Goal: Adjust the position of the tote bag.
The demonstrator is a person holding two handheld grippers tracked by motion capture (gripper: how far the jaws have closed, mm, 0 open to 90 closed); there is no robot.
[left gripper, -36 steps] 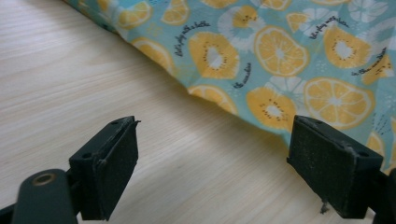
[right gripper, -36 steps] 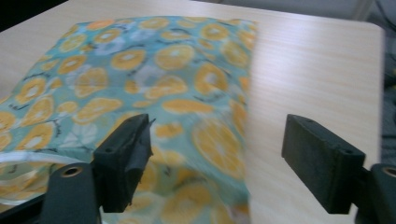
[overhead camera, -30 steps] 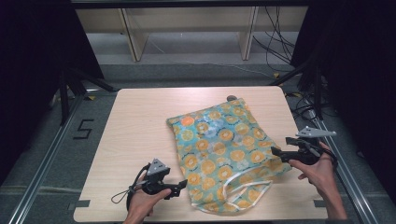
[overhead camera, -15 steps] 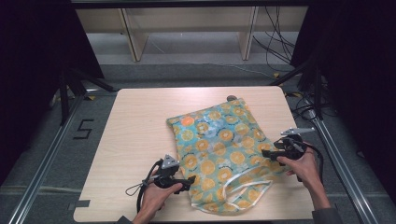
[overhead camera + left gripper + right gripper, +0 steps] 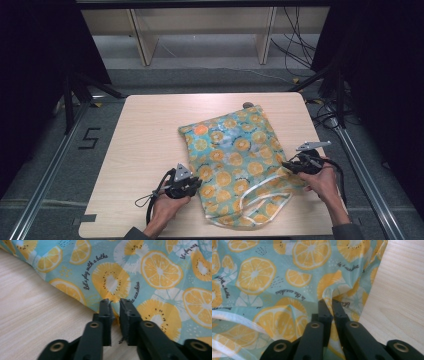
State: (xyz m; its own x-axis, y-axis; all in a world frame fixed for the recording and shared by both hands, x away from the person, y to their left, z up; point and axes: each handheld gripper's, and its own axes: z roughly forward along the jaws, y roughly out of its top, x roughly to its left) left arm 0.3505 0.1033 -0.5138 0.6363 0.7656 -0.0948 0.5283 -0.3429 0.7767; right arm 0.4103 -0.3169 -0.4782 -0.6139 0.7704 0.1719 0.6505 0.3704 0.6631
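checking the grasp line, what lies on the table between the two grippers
In the high view, the light-blue cloth with orange-slice print spans the whole stretch between the left gripper and the right gripper; each pinches one edge. No bare wooden table shows between them.

The citrus-print cloth (image 5: 155,272) carries small black script: "let's play with a bathe" reads clearly in the left gripper view, with a partial "sunshine" lower down. In the right gripper view the same script is upside down and hard to read. A black "5" (image 5: 89,138) marks the floor left of the counter.
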